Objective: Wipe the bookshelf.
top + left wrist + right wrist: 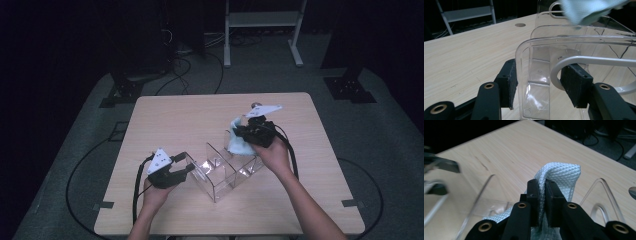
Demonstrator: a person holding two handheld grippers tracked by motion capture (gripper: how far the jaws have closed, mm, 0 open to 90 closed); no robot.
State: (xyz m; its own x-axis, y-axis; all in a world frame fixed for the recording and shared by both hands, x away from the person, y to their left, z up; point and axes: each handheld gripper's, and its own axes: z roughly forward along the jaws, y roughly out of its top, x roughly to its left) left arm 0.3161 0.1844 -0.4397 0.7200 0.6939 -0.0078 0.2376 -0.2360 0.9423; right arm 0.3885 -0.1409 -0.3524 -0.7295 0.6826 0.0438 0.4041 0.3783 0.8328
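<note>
A clear plastic organizer [225, 172] with several open compartments stands mid-table. My left gripper [190, 166] is shut on its left end. In the left gripper view, one pad [507, 82] lies against the outside of the clear wall [534, 75]. The other pad [575, 85] presses a silver handle loop [584, 60] inside it. My right gripper [243, 134] hangs over the organizer's far right end, shut on a pale blue textured cloth [239, 144]. In the right gripper view the cloth [564, 176] is pinched between the pads [534, 195] and folds over their tips. The cloth [586, 10] also hangs above the organizer in the left gripper view.
The wooden table [165, 120] has a round hole [520, 25] in its top. Bare wood lies to the left and behind the organizer. A metal stand [262, 30] and cables [190, 70] are on the dark floor beyond the table's far edge.
</note>
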